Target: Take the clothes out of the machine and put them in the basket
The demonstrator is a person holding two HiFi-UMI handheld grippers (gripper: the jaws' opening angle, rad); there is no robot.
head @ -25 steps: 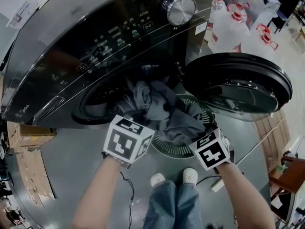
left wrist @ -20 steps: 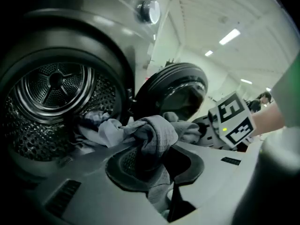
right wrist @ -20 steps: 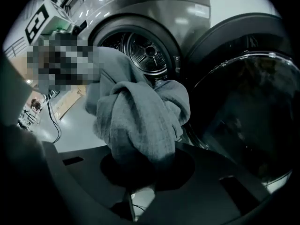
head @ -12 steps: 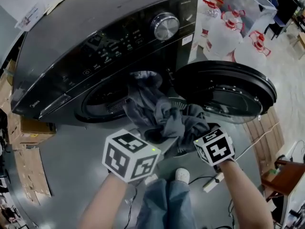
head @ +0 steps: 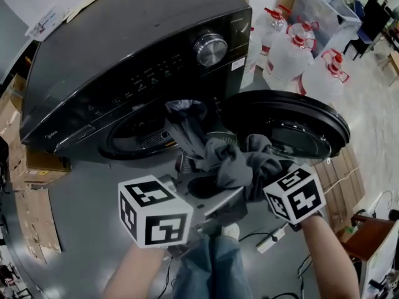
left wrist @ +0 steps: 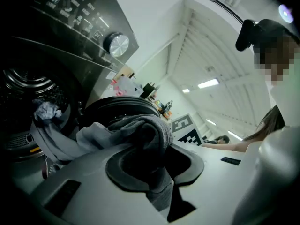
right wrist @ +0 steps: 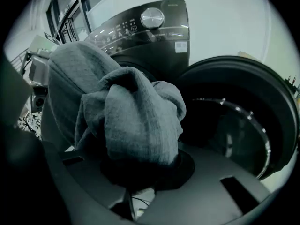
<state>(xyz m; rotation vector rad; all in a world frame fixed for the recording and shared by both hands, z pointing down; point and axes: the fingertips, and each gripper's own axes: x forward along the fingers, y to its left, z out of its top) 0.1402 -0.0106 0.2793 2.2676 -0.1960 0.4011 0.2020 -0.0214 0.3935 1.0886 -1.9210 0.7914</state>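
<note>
Door (head: pixel 312 114) swung open, jugs (head: pixel 290 58) beyond, garment (head: pixel 234 164) trailing

Your left gripper (left wrist: pixel 157 182) has its pads buried: the grey clothes (left wrist: pixel 140 135) fill the gap between the fingers, so you cannot see the pinch itself. It is the same on your right gripper (right wrist: pixel 140 182), where the bundle piles up just above the fingers and hides the machine's (right wrist: pixel 140 36) opening behind it. In the head view, cloth and the marker cubes (head: pixel 156 213) cover both sets of fingertips. Beyond the left fingers, the cloth's far end vanishes into the dark drum (left wrist: pixel 28 88). The panel lettering (head: pixel 149 76) is too small to read.
</note>
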